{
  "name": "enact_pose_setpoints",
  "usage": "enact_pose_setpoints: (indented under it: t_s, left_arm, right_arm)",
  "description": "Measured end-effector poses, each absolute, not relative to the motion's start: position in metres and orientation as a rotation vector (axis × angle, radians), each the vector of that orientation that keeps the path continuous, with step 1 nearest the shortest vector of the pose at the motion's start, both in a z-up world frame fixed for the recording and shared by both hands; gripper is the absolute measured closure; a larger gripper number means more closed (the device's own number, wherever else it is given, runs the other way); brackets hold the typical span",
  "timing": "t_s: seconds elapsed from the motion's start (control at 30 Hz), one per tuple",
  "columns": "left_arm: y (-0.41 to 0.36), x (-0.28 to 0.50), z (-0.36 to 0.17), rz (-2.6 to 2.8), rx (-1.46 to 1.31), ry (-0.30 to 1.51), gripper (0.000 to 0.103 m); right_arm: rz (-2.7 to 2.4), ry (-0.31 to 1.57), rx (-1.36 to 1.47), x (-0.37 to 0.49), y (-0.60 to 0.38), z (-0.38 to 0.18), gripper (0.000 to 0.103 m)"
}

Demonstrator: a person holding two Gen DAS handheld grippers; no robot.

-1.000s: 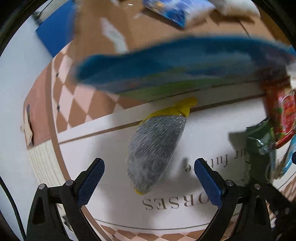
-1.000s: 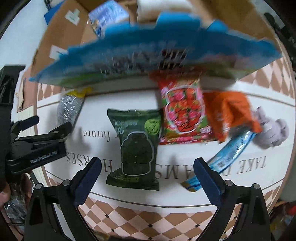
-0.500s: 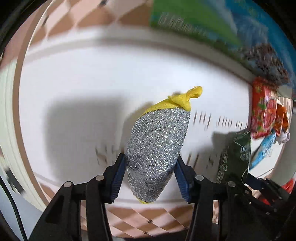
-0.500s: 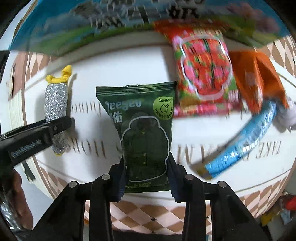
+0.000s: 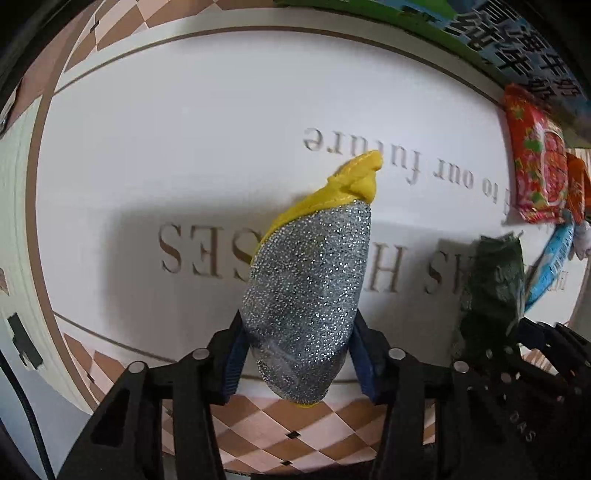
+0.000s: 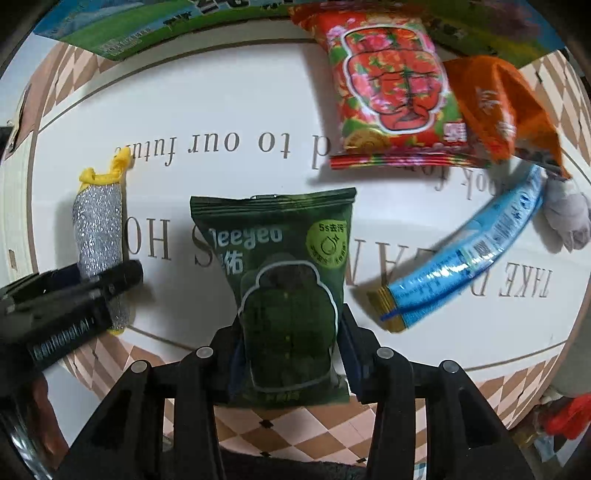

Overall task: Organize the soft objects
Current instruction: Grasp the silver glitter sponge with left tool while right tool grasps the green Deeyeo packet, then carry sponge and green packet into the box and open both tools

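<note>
Left wrist view: the left gripper (image 5: 297,360), spread wide a second ago, is closing and now pinches the silver scrubber (image 5: 306,295) on the tabletop (image 5: 184,147). Right wrist view: the right gripper (image 6: 288,349), also wide earlier, pinches the green pouch (image 6: 284,280), its jaws easing slightly apart; the box (image 6: 122,33) edge shows above.

Home floor, lettered checkered rug (image 6: 258,110), scattered snack packets (image 6: 391,88)

Left gripper (image 5: 299,354) points steeply down, jaws closing on something between them; right gripper (image 6: 288,350) likewise, jaws opening
</note>
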State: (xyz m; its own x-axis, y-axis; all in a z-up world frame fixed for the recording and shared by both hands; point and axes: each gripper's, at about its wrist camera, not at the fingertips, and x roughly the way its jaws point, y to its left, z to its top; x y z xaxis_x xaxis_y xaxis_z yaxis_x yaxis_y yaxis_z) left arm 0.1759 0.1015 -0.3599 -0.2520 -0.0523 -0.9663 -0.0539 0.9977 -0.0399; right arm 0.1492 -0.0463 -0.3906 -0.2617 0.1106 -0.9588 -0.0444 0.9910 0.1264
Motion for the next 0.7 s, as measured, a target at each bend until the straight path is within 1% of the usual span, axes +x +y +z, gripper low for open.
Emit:
enact_pose_setpoints:
  t_s: [0.07, 0.13, 0.2, 0.27, 0.33, 0.4, 0.47, 0.5, 0.57, 0.63, 0.7]
  left_arm:
    - [0.1, 0.171, -0.344, 0.004, -0.078, 1.798, 0.058]
    - [0.097, 0.169, -0.322, -0.019, -0.104, 1.767, 0.058]
    - [0.093, 0.174, -0.287, -0.058, -0.145, 1.717, 0.058]
    - [0.083, 0.182, -0.249, -0.097, -0.175, 1.653, 0.058]
    - [0.08, 0.199, -0.214, -0.132, -0.201, 1.599, 0.058]
    - [0.075, 0.227, -0.18, -0.191, -0.236, 1.568, 0.057]
    - [0.06, 0.265, -0.158, -0.215, -0.247, 1.546, 0.057]
    - [0.055, 0.286, -0.153, -0.226, -0.224, 1.542, 0.057]
    - [0.034, 0.32, -0.164, -0.218, -0.196, 1.558, 0.057]
    - [0.025, 0.342, -0.188, -0.218, -0.194, 1.627, 0.057]
    - [0.022, 0.368, -0.223, -0.207, -0.194, 1.72, 0.057]
  right_arm:
    - [0.161, 1.829, 0.066, 0.147, -0.04, -0.392, 0.065]
    - [0.169, 1.816, 0.045, 0.142, -0.032, -0.387, 0.067]
    - [0.203, 1.791, 0.063, 0.144, -0.04, -0.366, 0.067]
    - [0.244, 1.749, 0.096, 0.147, -0.042, -0.337, 0.068]
    - [0.282, 1.679, 0.13, 0.156, -0.048, -0.296, 0.068]
    - [0.303, 1.605, 0.166, 0.169, -0.055, -0.257, 0.068]
    - [0.322, 1.536, 0.2, 0.188, -0.062, -0.221, 0.068]
    - [0.332, 1.507, 0.212, 0.201, -0.071, -0.205, 0.068]
    - [0.334, 1.455, 0.22, 0.227, -0.082, -0.181, 0.068]
    - [0.295, 1.418, 0.193, 0.255, -0.091, -0.171, 0.068]
    - [0.261, 1.423, 0.176, 0.282, -0.093, -0.175, 0.068]
